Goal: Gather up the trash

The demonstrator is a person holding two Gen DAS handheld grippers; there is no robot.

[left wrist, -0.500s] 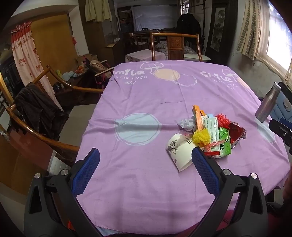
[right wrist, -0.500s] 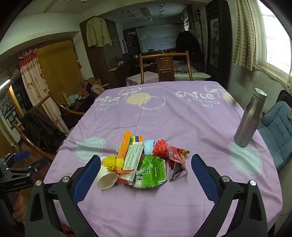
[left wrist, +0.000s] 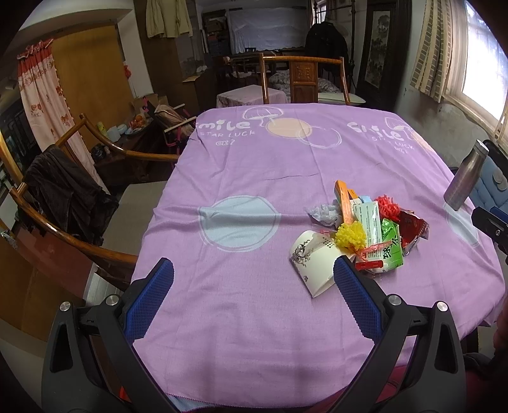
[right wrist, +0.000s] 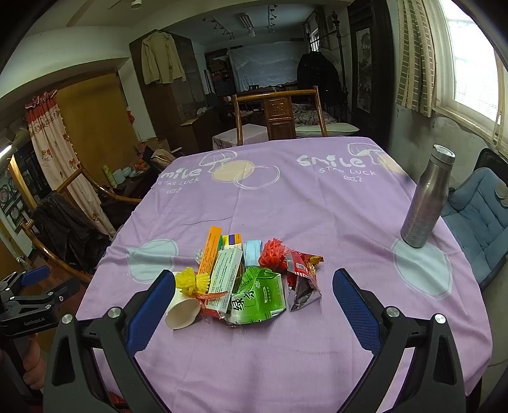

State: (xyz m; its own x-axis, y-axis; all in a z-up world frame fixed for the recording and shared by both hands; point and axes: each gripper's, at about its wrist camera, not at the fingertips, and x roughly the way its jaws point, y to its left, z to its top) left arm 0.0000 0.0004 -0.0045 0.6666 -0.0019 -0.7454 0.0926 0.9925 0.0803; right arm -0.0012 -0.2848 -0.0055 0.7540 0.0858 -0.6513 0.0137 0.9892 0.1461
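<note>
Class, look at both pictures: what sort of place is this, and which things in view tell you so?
Probably a lived-in home, a dining or living room: a table under a purple cloth, wooden armchairs around it, a jacket hung on a wardrobe and a curtained window.

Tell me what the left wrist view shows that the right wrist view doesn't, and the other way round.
Only the left wrist view: the crumpled white wrapper behind the pile shows clearly, as does the paper cup's printed side, and part of the right hand-held gripper's body at the right edge.

Only the right wrist view: the cup's open mouth, the blue-and-yellow box, the ceiling lights, and a hand holding the left hand-held gripper's handle.

Both: the purple tablecloth, the trash pile with its green packet and yellow pom-pom, the steel bottle, and open jaws holding nothing.
</note>
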